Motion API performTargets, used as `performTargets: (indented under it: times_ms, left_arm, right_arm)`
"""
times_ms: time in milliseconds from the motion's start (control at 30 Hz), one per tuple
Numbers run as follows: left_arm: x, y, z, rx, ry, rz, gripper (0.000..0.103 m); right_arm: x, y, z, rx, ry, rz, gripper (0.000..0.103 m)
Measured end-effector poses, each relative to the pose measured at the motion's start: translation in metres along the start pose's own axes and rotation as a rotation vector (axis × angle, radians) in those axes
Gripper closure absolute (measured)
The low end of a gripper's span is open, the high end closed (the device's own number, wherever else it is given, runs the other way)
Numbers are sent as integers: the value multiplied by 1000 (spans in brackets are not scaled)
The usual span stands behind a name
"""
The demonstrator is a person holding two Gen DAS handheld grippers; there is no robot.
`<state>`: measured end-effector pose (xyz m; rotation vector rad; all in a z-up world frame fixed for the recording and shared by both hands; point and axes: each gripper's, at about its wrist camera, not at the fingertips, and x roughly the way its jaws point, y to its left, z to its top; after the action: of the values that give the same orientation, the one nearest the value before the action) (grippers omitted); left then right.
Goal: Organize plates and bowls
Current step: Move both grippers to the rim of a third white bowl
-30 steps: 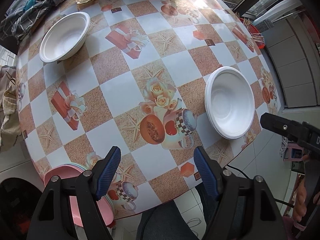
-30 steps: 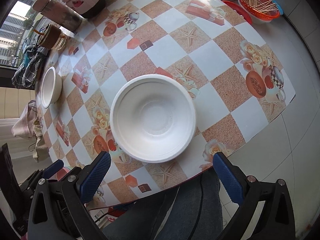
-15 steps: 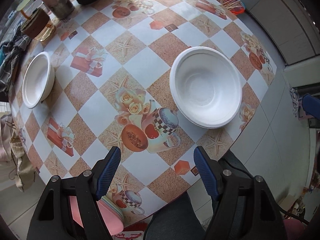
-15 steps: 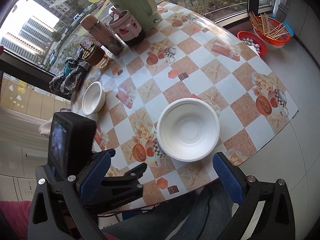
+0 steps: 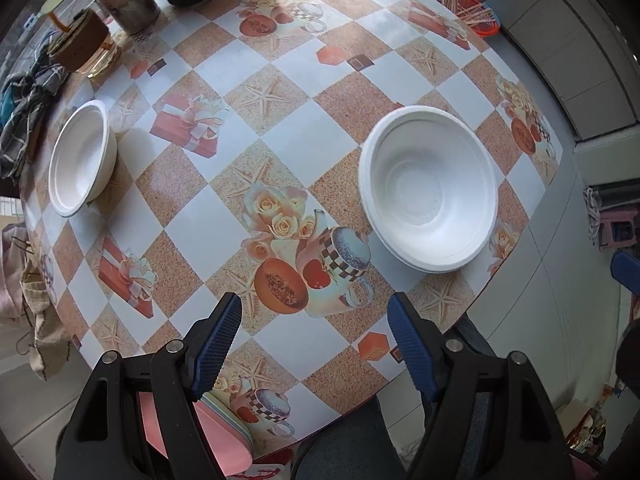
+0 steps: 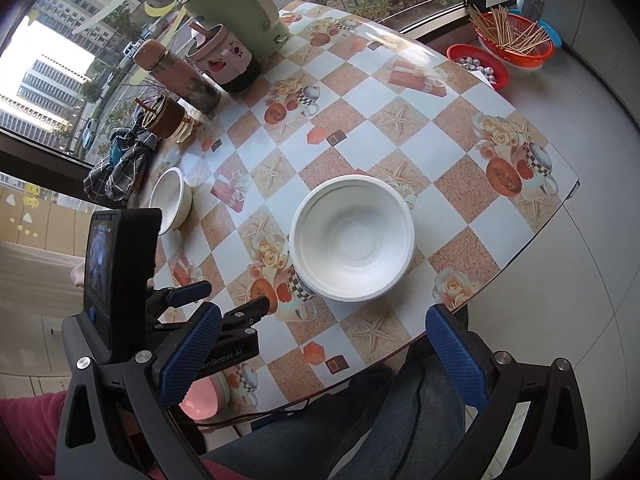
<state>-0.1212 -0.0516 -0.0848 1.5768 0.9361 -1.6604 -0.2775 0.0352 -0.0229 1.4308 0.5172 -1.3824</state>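
A stack of white bowls sits near the table's front right edge; it also shows in the right wrist view. A smaller white bowl sits at the far left, also in the right wrist view. Pink plates lie at the near left edge, partly hidden under my left gripper; they also show in the right wrist view. My left gripper is open and empty, above the near edge. My right gripper is open and empty, held high over the front edge.
A patterned tablecloth covers the table. At the back stand a green kettle, a pink cooker, a thermos, a glass jar and a checked cloth. Red baskets sit on the sill at right.
Both grippers have risen and pulled back from the table, so more of it shows. The left gripper has swung right toward the stacked bowls. Both stay open.
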Motion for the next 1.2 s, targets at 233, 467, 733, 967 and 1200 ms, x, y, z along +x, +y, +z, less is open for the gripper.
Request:
performTargets:
  times_ms: [233,467,733,967,1200]
  left_arm:
    - [-30,47,-1,-169,-133,-20,25]
    - [-49,119,-17,-423,-221,5,24]
    - [-48,199,-35,-740,-237,32,24]
    - [-34,249,-9,-850,-222,121,24]
    - [-1,295,30,-865,-165,174,24]
  right_arm:
    - [25,27,7,-51,71,-16,0]
    - [76,70,27,-131,196,-8,0]
    - [131,144,72,-329,298,-92,0]
    - [176,192,123,-456,299,-121,0]
    - [234,231,156,-546,330,-137,0]
